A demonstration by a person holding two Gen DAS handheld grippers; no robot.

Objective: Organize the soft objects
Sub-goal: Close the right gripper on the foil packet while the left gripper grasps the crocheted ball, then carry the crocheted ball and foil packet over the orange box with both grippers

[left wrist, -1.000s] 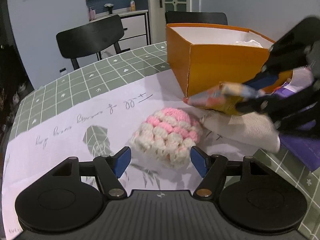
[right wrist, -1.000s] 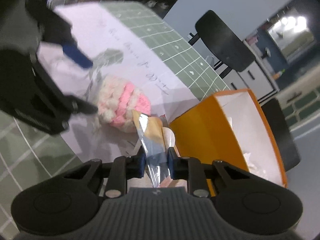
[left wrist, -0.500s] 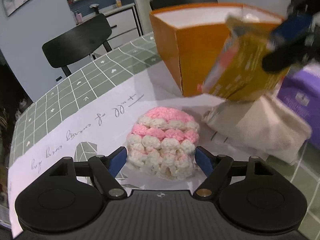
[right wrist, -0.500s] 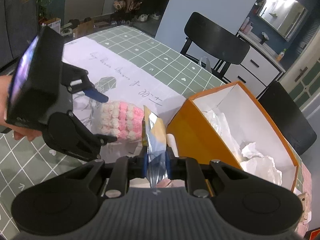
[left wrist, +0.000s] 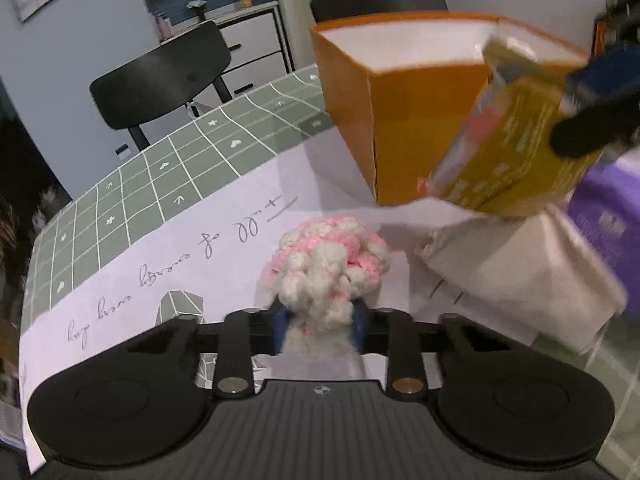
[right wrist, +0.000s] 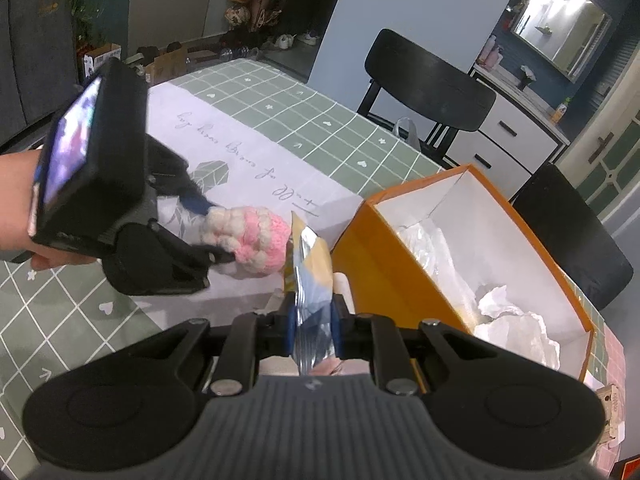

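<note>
left tool [left wrist: 318,326] now closing on crocheted piece [left wrist: 330,264] | pouch [right wrist: 310,276] upright

The left wrist camera looks down from very close at the pink and white yarn ball [left wrist: 328,264]. The right wrist camera looks down from higher. Both see the orange box [left wrist: 404,120] [right wrist: 384,256].

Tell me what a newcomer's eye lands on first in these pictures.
First the bright orange box, open-topped with crumpled white paper inside, standing on the green checked table. Next the pink-and-white crochet piece on the white lettered sheet, bunched between the jaws of the left gripper as they close on it. Beside the box, the right gripper pinches a yellow foil packet held above the table.
</note>
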